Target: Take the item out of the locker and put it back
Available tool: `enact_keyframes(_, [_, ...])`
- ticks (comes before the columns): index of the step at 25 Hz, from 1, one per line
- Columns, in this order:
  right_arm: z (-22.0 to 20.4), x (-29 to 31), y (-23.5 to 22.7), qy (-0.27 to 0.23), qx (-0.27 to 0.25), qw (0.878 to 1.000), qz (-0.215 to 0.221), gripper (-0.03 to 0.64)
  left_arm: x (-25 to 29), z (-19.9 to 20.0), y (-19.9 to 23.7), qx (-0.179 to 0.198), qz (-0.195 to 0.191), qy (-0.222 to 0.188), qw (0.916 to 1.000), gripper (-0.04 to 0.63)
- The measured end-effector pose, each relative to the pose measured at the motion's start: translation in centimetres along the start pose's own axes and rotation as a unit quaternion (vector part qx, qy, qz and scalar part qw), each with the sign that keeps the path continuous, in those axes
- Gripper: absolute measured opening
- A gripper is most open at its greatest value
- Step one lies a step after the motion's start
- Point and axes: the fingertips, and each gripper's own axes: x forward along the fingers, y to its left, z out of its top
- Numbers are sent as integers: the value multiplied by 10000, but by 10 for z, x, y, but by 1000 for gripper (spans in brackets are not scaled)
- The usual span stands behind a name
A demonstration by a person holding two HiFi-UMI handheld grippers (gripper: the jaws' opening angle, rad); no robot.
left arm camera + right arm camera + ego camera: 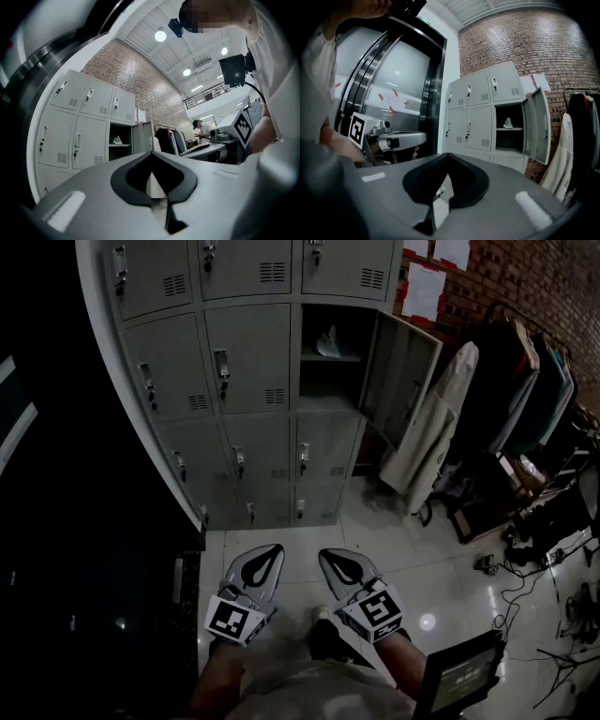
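L tool (269, 554) and R tool (330, 561) are both shut, tips together, nothing in either. Each gripper view shows only the empty eye-shaped gap behind the closed tips. They sit side by side, low over the tiled floor (422, 559), pointing toward the locker bank (244, 362) and well apart from it.

Farther out, one locker compartment (328, 381) stands w/ its door (401, 376) swung open to the right. The item (328, 343), a small pale thing, sits on the upper shelf (330, 358) inside; can't make out exactly what it is.

Progress, as I judge it: door's open, item's in the locker, neither tool near it. That fits either take-out not yet begun or the whole cycle done, and I can't tell which from here. If not begun, everything's left: approach, grasp, pull out, put back.
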Motion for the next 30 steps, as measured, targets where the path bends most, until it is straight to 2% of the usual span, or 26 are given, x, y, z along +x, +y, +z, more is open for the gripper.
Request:
enact_keyframes(7, [-3, 75, -77, -221, 88, 9997, 7, -14, 61, -27, 64, 126, 142, -46, 9998, -3])
enact_keyframes(11, [0, 135, -141, -211, 122, 9996, 116, -14, 127, -34, 113, 190, 197, -62, 9996, -3])
enact_keyframes(15, [27, 188, -216, -297, -56, 9994, 184, -15, 204, -27, 166, 280, 293, -105, 9991, -3])
enact_keyframes(20, [53, 235, -304, -358, -81, 9992, -147, -15, 281, -16, 214, 192, 284, -290, 9990, -3])
enact_keyframes(28, [59, 283, -375, -191, -64, 9975, -682, -20, 348, -42, 254, 40, -9, -18, 10000, -3])
enact_keyframes(29, [65, 289, -386, -209, -91, 9969, -754, -11, 355, -42, 259, 23, -50, -18, 10000, -3])
enact_keyframes(30, [72, 296, -398, -242, -145, 9961, -840, 27, 362, -41, 264, -1, -97, -25, 9999, -3])
